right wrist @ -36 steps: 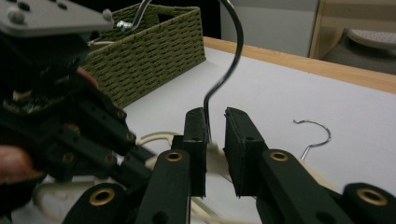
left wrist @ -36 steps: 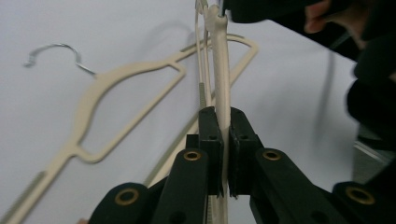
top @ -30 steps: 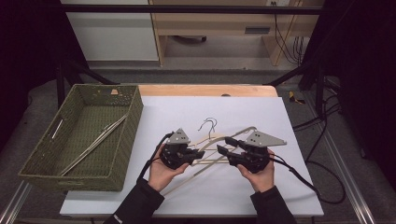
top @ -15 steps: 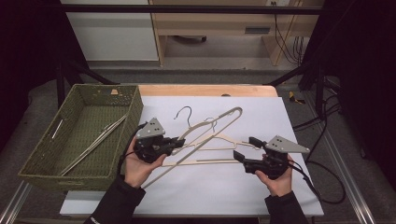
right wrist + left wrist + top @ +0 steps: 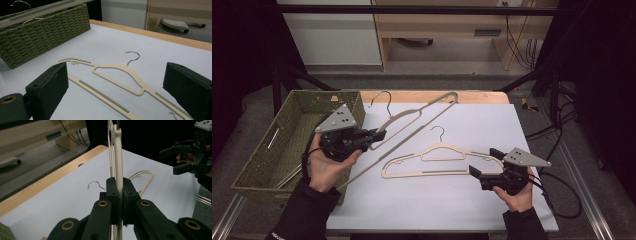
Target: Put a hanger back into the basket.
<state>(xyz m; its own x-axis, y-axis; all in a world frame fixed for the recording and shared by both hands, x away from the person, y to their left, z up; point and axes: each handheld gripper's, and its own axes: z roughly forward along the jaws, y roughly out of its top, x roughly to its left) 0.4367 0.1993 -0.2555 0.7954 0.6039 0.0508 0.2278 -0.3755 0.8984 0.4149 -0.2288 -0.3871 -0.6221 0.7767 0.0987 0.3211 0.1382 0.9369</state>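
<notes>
Grey hanger (image 5: 412, 125) clamped in left gripper (image 5: 379, 136), right gripper (image 5: 481, 165) wide: its long tip risks snagging the basket (image 5: 287, 135) rim.

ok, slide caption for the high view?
Left gripper lifts one hanger toward the basket; second hanger lies before the open right gripper.

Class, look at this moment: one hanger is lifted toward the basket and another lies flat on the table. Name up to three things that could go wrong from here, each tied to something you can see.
1. The left gripper pinches the lifted hanger at one thin spot with most of its length beyond the jaws, so it may swing or slip.
2. Its wire hook hangs near the basket rim and could snag the weave.
3. The right gripper is open by the flat hanger, which lies flush on the table and may slide when grasped.
</notes>
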